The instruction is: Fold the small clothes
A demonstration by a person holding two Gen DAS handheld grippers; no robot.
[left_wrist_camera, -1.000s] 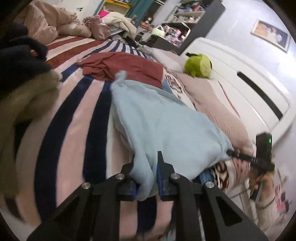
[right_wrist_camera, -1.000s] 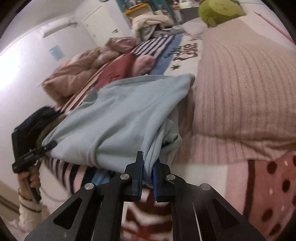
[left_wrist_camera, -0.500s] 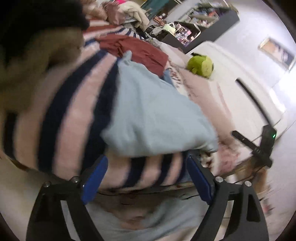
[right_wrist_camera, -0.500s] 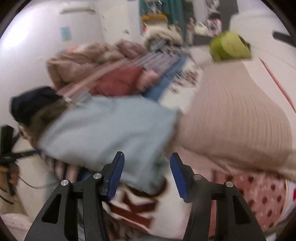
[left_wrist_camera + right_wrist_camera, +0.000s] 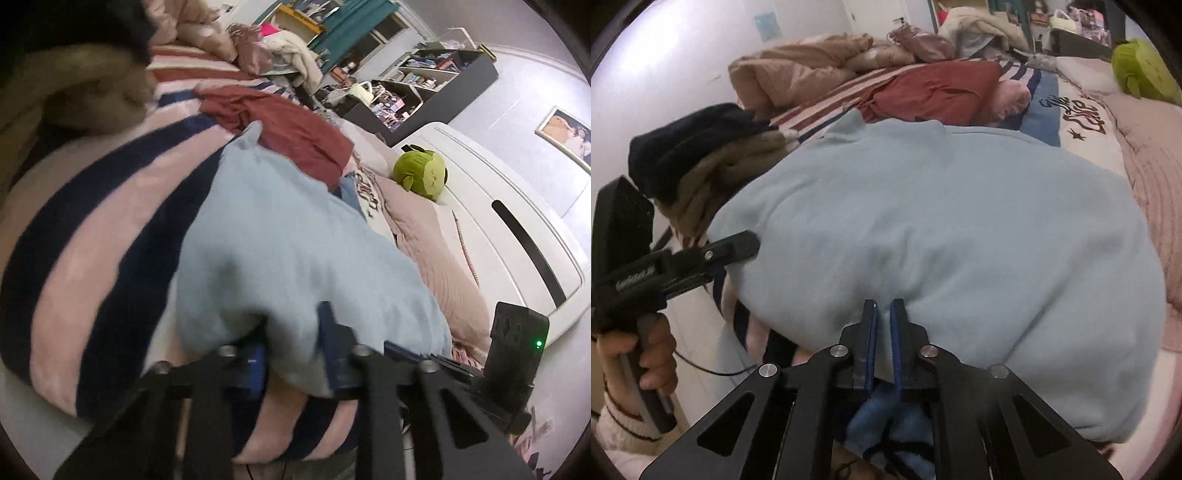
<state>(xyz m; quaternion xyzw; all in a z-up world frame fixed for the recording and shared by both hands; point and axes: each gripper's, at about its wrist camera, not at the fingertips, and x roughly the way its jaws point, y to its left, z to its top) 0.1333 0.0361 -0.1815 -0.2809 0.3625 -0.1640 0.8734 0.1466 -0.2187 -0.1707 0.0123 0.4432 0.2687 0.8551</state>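
Note:
A light blue garment (image 5: 288, 251) lies folded on the striped bed cover, near the bed's front edge; it fills the right wrist view (image 5: 942, 229). My left gripper (image 5: 293, 350) is at its near edge, and a fold of the blue cloth sits between its blue pads, which stand a little apart. My right gripper (image 5: 882, 314) is shut on the garment's near edge, with cloth pinched between the pads. The left gripper also shows in the right wrist view (image 5: 731, 251), at the garment's left side.
A maroon garment (image 5: 288, 129) lies behind the blue one. A dark and tan clothes pile (image 5: 701, 158) sits at the left. A green plush toy (image 5: 421, 175) and a pink knit blanket (image 5: 443, 269) lie to the right. A white headboard (image 5: 517, 229) stands beyond.
Both grippers let go of the garment and opened wide half a second ago. Now they have moved back in and closed on its near edge again.

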